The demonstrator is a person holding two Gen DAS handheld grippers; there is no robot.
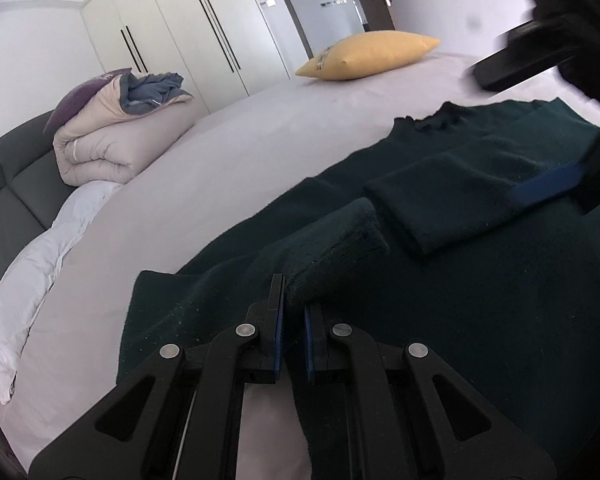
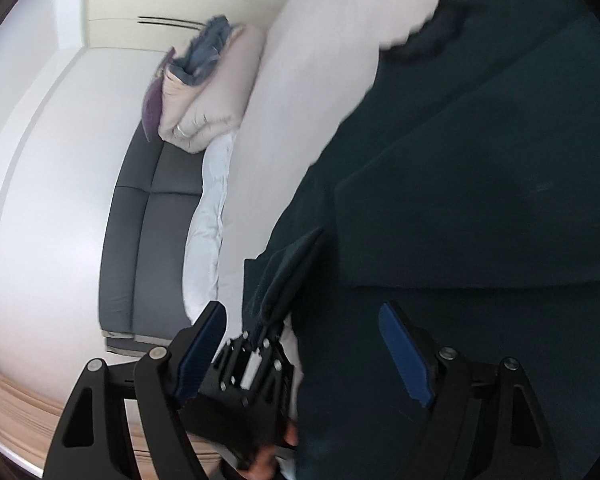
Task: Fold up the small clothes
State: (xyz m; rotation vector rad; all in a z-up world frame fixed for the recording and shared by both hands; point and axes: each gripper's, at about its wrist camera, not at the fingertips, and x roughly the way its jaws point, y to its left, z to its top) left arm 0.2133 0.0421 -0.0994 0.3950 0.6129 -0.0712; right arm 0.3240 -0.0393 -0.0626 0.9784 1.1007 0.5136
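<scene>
Two grippers: L gripper [image 1: 294, 312] pinches sweater [image 1: 480, 280] sleeve [image 1: 332, 240], R gripper [image 2: 304, 356] jaws wide.

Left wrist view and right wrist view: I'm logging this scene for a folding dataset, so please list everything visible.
sweater: one, dark green, spread on the bed, one sleeve folded across it
bed sheet: one, pale, covering the bed
cushion: one, yellow, far side of bed
folded duvet: one, beige, by the headboard
headboard: one, dark grey
wardrobe: one, cream, behind the bed
left gripper: black, shut on a sweater sleeve
right gripper: black, open over the sweater
</scene>
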